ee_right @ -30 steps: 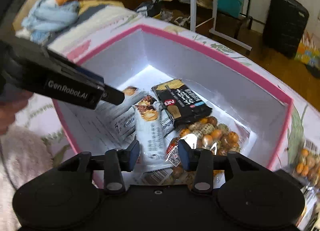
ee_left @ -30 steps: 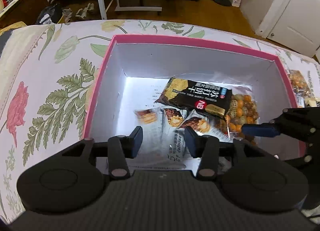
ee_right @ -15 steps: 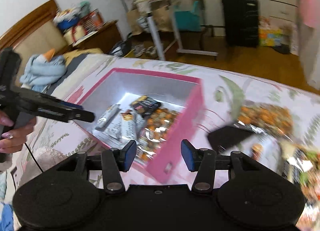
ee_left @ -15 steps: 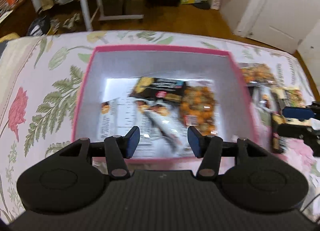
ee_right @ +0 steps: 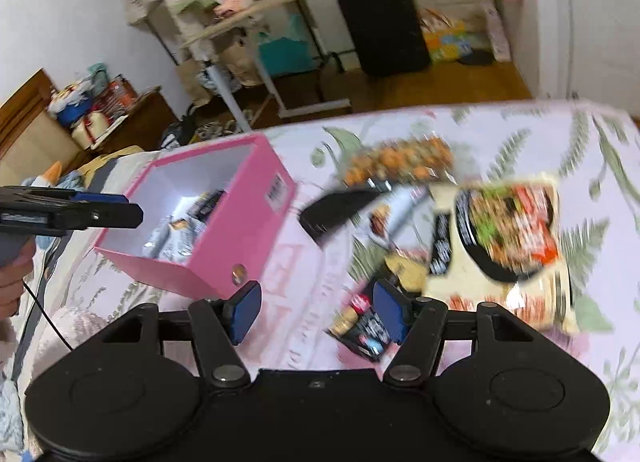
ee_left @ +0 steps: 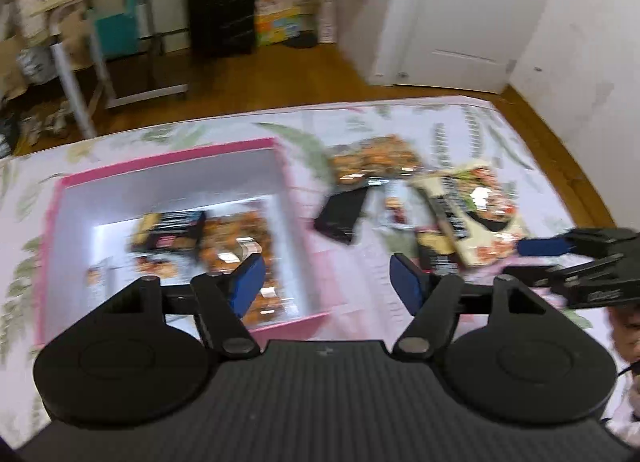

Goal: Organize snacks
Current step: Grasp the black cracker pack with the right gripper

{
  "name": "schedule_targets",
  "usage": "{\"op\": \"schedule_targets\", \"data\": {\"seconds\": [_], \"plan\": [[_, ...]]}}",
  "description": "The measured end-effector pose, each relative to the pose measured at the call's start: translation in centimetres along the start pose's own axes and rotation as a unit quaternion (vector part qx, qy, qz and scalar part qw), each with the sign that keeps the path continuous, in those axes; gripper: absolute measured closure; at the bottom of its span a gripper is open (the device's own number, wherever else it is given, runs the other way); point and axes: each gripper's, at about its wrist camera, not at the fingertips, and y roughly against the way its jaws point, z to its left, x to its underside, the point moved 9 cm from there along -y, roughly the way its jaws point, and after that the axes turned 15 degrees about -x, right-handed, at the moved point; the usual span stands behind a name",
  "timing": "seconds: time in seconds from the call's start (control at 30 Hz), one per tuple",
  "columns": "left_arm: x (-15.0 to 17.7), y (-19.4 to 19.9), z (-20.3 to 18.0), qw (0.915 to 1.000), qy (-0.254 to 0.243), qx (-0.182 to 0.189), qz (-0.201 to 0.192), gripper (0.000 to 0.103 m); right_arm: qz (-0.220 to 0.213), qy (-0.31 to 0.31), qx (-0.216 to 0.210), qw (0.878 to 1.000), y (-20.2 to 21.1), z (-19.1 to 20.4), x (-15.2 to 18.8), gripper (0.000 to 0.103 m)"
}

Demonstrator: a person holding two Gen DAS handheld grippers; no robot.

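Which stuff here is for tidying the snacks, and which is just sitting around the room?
For the job:
pink box
orange snack bag
noodle packet
flat black packet
small dark packet

Just lying about:
black suitcase
folding table
teal bag
white door

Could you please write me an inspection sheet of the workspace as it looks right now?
Surface: floral bedspread on a bed.
Job's things: pink box, open, with several snack packs inside; beside it on the spread lie an orange snack bag, a black pack, a large noodle bag and a small dark pack.
Clutter: nothing seen on the spread besides snacks.
Grippers: left gripper and right gripper both open, jaws just widened, nothing between them.
Cables: thin black cable by the hand.
Surroundings: folding table, black suitcase, white door, wood floor.
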Motion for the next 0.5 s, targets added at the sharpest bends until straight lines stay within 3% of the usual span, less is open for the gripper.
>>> {"op": "schedule_targets", "data": {"seconds": [0.17, 0.33, 0.5], "plan": [[1.1, -2.7, -5.8, 0.9986, -0.023, 0.043, 0.017, 0.030, 0.016, -0.031, 0.002, 0.999, -2.3, -3.1, 2.6, 0.035], [2.8, -7.5, -10.1, 0.9939, -0.006, 0.086, 0.069, 0.033, 0.022, -0.041, 0.001, 0.999, -4.8, -5.1, 3.9, 0.035], [3.7, -11.7, -12.9, 0.9926, -0.008, 0.087, 0.085, 0.034, 0.024, -0.024, 0.010, 0.999, -6.7, -6.1, 4.4, 0.035]]}}
